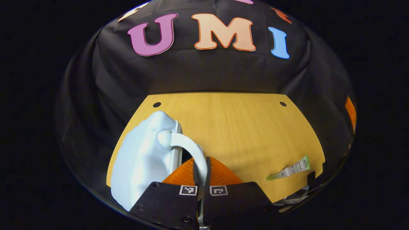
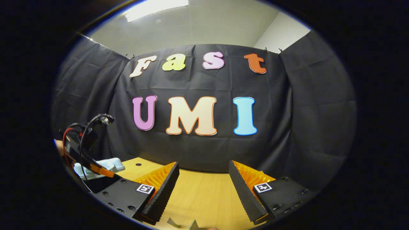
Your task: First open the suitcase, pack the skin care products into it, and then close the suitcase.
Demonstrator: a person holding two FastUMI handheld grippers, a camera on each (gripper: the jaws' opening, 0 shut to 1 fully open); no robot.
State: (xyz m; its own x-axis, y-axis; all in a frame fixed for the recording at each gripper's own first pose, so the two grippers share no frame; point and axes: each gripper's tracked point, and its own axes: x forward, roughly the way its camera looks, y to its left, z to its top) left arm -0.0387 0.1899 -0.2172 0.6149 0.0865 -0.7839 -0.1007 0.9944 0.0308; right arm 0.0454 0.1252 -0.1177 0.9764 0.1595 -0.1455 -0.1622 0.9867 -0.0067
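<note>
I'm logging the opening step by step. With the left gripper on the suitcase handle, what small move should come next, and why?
Probably a gentle lift of the left gripper to swing the lid up. Its fingers look closed on the white handle of the suitcase, which appears shut, and the skin care tube lies unpacked on the table. The right gripper is open and holds nothing.

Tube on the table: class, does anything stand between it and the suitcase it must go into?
Nothing visible does. In the left gripper view the tube lies on bare table, with open wood across to the suitcase. The left gripper is shut on the suitcase's handle, beside that path rather than on it.
</note>
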